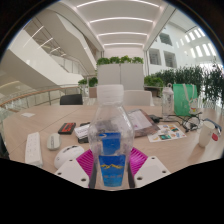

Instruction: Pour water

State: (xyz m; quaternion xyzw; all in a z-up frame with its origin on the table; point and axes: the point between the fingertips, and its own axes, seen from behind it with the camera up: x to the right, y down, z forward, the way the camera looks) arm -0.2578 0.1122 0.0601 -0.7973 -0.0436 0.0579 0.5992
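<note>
We see the gripper (111,168) clamped narrowly on one clear water bottle (110,135) (blue label), both pink pads (87,162) pressing its sides. One green cup (184,98) stands near the table's (40,122) far right edge.

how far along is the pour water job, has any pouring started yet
Done: the clear water bottle with the blue label appears to be grasped, upright between the gripper fingers, both pink pads against its sides. In hand: the bottle looks lifted over the table, though its base is hidden. Left: tilting it over a receiving vessel. No pouring shows yet; the bottle is not tilted, and whether its cap is on is unclear.
</note>
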